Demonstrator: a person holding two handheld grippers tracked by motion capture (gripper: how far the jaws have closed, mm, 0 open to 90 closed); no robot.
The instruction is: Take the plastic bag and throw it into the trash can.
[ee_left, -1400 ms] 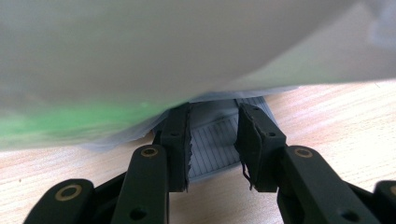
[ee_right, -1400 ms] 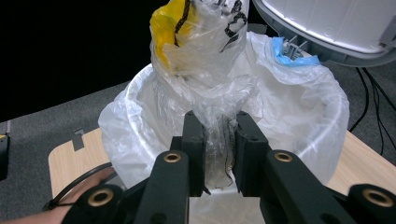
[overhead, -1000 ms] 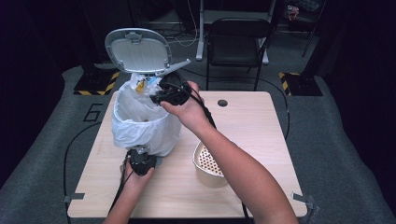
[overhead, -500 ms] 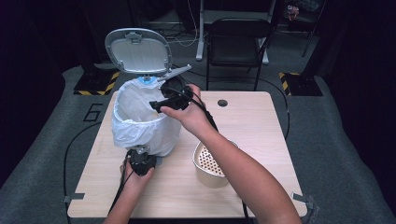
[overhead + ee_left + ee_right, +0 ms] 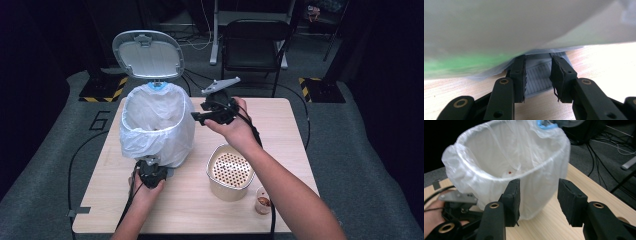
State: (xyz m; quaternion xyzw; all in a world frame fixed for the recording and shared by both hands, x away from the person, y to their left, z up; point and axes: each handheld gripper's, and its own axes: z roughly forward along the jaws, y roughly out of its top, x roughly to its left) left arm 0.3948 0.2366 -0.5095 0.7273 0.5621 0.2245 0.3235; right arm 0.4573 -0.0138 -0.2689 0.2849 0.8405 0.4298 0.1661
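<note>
A pedal bin lined with a white bag [image 5: 155,125] stands on the left half of the wooden table [image 5: 280,125], with its grey lid [image 5: 148,54] tipped up. My left gripper [image 5: 151,167] sits low at the bin's front. Its jaws stand apart [image 5: 538,72] over the grey ribbed pedal [image 5: 536,86], under the overhanging bag. My right gripper [image 5: 200,116] hovers to the right of the bin's rim, open, with nothing between its fingers [image 5: 539,195]. It looks at the bag [image 5: 499,157], which has a small red speck [image 5: 509,172] inside.
A beige container with a perforated insert [image 5: 220,186] stands on the table right of centre. A small cup with brown contents [image 5: 263,201] sits near the front edge. A black chair [image 5: 257,40] and floor cables lie behind the table.
My right gripper has drawn back to the right from over the bin's mouth. A yellowish thing seen at it a second ago is gone. The left gripper stays at the pedal.
</note>
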